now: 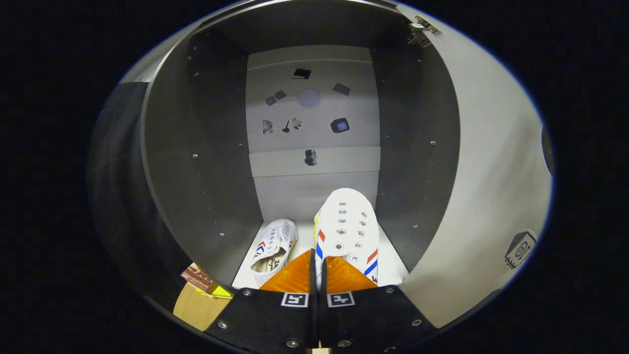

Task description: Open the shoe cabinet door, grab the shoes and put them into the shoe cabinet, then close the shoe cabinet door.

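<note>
I am looking into the open shoe cabinet [206,162], with its grey side walls and a pale back panel. One white sneaker [273,247] with red and blue stripes lies on the cabinet floor [393,265], left of my fingers. A second matching sneaker [347,225] hangs just ahead of my fingers, toe pointing into the cabinet, over the right half of the floor. My gripper [317,258] is shut on this shoe's side edge, with only a thin strip of it between the fingers.
The cabinet door [491,196] stands swung open on the right, its hinge [422,29] at the top. The back panel [309,103] has several small cut-out holes. A brown cardboard piece [196,307] and a patterned item [199,278] lie outside, lower left.
</note>
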`<state>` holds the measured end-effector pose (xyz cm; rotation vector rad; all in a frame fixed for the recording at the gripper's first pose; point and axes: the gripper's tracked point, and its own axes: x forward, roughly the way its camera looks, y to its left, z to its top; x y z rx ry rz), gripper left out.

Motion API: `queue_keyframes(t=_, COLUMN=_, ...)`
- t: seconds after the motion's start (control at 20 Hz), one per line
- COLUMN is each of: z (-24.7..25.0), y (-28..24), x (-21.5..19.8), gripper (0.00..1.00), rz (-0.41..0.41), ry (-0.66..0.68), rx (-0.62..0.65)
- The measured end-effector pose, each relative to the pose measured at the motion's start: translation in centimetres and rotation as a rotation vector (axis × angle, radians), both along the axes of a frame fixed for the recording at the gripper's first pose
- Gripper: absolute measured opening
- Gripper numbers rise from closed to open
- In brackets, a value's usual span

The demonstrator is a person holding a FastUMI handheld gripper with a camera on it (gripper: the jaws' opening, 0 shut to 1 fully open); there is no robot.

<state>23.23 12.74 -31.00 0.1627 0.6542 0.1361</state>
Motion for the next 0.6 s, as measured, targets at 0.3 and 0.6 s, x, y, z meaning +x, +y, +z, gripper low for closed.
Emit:
queue_keyframes(t=0.3, z=-4.2, y=1.0, x=3.3, gripper=0.00, rz=0.022, ry=0.061, rx=0.001)
queue_keyframes(t=0.6, z=-7.6, y=1.3, x=5.9, gripper=0.00, rz=0.027, ry=0.073, rx=-0.028)
